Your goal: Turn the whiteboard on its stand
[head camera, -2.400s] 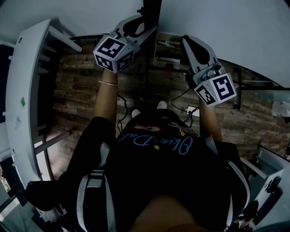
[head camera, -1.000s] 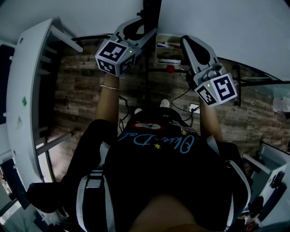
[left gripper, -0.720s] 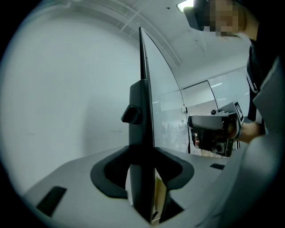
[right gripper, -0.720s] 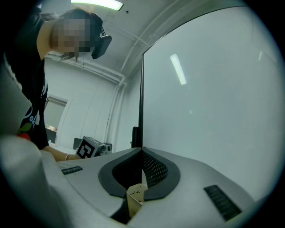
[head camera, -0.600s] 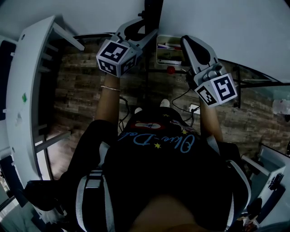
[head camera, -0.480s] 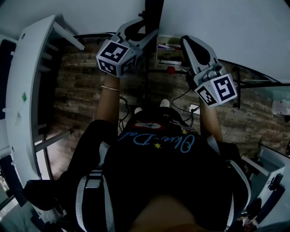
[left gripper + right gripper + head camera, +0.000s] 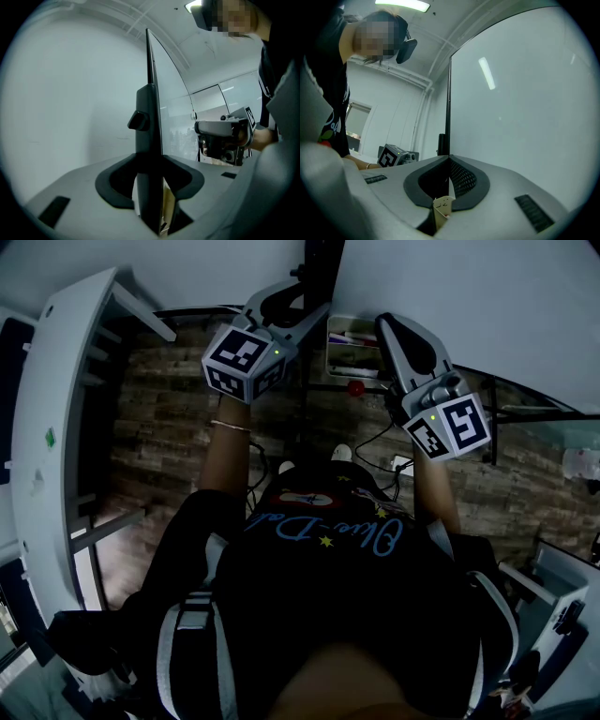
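The whiteboard (image 7: 469, 296) fills the top of the head view as a broad white face; in the right gripper view the whiteboard (image 7: 520, 103) stands to the right of its thin black edge (image 7: 450, 93). My right gripper (image 7: 386, 326) is shut on that edge, which runs down into the right gripper (image 7: 449, 159). The stand's black post (image 7: 319, 259) rises at top centre. My left gripper (image 7: 292, 292) is shut on this post (image 7: 146, 112), just below a black knob (image 7: 136, 121), with the left gripper (image 7: 150, 161) pressing both sides.
A marker tray (image 7: 352, 345) hangs under the board, with a red knob (image 7: 353, 387) below it. A white shelf unit (image 7: 47, 427) stands at the left. Cables (image 7: 375, 442) lie on the wooden floor (image 7: 159, 427), and a black stand bar (image 7: 534, 413) runs at the right.
The left gripper and the post have drifted slightly right and up in the head view. Both grips are unchanged.
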Motion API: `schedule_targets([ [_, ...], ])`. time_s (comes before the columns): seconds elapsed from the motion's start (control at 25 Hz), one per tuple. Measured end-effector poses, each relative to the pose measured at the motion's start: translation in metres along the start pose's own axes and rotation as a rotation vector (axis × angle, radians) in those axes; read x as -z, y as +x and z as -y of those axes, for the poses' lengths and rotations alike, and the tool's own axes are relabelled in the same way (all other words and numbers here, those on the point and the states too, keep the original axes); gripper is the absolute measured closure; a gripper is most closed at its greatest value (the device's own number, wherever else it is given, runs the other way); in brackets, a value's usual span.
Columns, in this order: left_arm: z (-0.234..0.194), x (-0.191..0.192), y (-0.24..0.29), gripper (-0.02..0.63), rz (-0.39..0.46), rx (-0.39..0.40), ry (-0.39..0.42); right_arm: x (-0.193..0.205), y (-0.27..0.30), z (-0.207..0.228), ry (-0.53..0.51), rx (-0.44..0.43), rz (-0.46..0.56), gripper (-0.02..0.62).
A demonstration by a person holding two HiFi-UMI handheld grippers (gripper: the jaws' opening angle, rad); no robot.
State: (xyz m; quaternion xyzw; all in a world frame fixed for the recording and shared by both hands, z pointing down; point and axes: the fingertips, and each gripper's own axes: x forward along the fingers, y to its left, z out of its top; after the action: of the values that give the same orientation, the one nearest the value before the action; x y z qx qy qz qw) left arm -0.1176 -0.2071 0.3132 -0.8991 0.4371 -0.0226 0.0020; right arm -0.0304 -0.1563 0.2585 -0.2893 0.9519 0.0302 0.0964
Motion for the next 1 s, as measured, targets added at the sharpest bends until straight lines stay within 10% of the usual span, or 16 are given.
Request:
schedule_targets([
  [1.0,0.005,-0.002,-0.01,0.422,0.012,-0.014,0.02,0.0,0.002,-0.001,0.009,0.004,-0.005,0.572],
])
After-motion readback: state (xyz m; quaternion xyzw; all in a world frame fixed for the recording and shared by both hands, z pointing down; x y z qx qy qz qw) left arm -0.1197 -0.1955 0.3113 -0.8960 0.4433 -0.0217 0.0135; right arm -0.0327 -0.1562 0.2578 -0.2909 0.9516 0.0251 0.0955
